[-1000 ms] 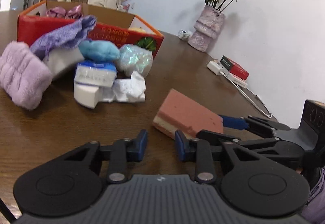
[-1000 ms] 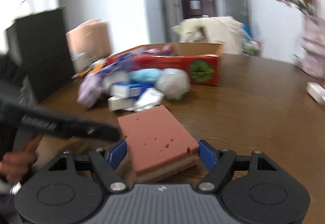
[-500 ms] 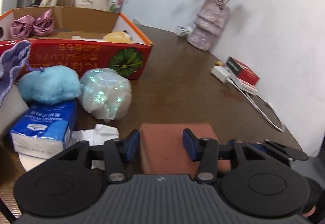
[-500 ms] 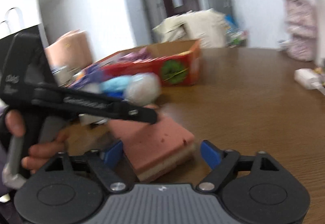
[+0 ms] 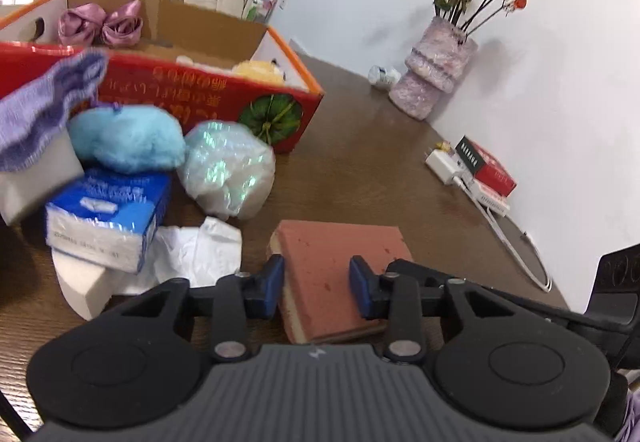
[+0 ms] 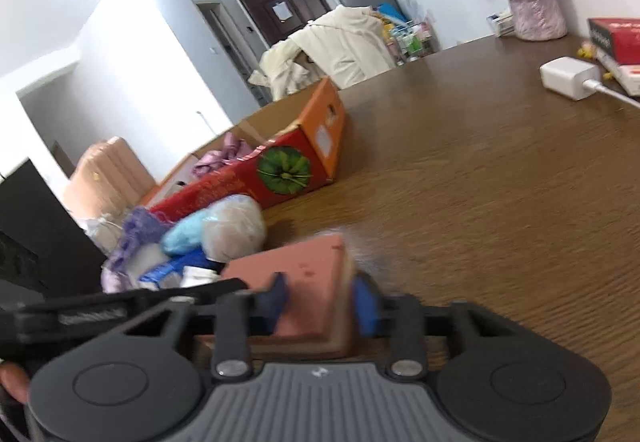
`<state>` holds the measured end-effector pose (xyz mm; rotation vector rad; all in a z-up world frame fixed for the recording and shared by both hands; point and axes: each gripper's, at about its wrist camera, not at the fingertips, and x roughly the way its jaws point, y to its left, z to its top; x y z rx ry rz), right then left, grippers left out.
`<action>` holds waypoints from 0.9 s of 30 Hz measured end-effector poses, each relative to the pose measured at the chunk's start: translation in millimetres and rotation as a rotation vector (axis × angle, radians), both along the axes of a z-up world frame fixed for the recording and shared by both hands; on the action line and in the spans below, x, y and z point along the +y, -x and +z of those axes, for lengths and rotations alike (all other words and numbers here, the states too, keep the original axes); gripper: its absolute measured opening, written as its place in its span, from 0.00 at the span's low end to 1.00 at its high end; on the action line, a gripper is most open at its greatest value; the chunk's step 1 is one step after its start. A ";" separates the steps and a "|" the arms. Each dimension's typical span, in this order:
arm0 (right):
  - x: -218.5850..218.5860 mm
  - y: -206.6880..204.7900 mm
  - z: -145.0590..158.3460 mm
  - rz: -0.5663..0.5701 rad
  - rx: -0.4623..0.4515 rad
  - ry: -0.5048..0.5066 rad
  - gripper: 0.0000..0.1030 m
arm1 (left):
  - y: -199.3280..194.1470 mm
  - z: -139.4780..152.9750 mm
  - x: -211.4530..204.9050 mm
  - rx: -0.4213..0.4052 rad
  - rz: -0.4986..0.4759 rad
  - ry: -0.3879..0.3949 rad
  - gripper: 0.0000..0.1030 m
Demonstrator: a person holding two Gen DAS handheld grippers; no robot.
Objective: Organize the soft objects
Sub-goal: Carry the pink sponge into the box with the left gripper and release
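Left claw: my left claw (image 5: 316, 284) sits around the near end of the pink sponge (image 5: 340, 274). The left blue pad (image 5: 269, 282) touches the sponge's side; the right pad lies over its top face, so I cannot tell whether the claw truly grips it.

Right claw: my right claw (image 6: 320, 300) straddles the same sponge (image 6: 308, 294), a blue pad on each side. The view is motion-blurred, and I cannot tell whether the pads press in or only bracket it.

Sponge: a flat pink slab with a paler layer underneath, lying on the brown wooden counter (image 5: 360, 161) with both claws at it, just right of the pile of soft things.

Pile: a blue fluffy toy (image 5: 124, 143) rests on a blue tissue pack (image 5: 106, 219). An iridescent bagged bundle (image 5: 228, 169) sits just beside them, crumpled white paper (image 5: 196, 252) lies in front, and a purple knitted cloth (image 5: 44, 109) is draped at the left.

Box: a red cardboard box (image 5: 224, 97) stands open behind the pile. Inside I see a mauve satin bow (image 5: 100, 23) and a yellow plush (image 5: 258, 69).

Far side: a vase of dried roses (image 5: 434, 73) stands by the wall, with a white charger (image 5: 444, 163) and a red packet (image 5: 486, 165) further along the counter.
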<state>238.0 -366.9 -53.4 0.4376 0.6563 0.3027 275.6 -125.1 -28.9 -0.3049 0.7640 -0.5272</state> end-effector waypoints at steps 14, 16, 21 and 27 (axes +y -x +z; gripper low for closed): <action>44.6 -82.8 120.6 0.054 -0.235 0.050 0.27 | -104.5 116.5 52.6 -0.121 0.075 0.108 0.34; 52.7 -121.4 129.1 0.061 -0.226 0.053 0.27 | -147.4 119.9 60.9 -0.101 0.078 0.094 0.34; 65.7 -234.1 120.6 0.005 -0.093 0.047 0.27 | -257.4 95.2 77.4 0.026 0.096 0.070 0.34; 87.2 -321.5 80.7 -0.018 0.069 0.095 0.27 | -329.5 45.3 78.9 0.134 0.138 0.053 0.34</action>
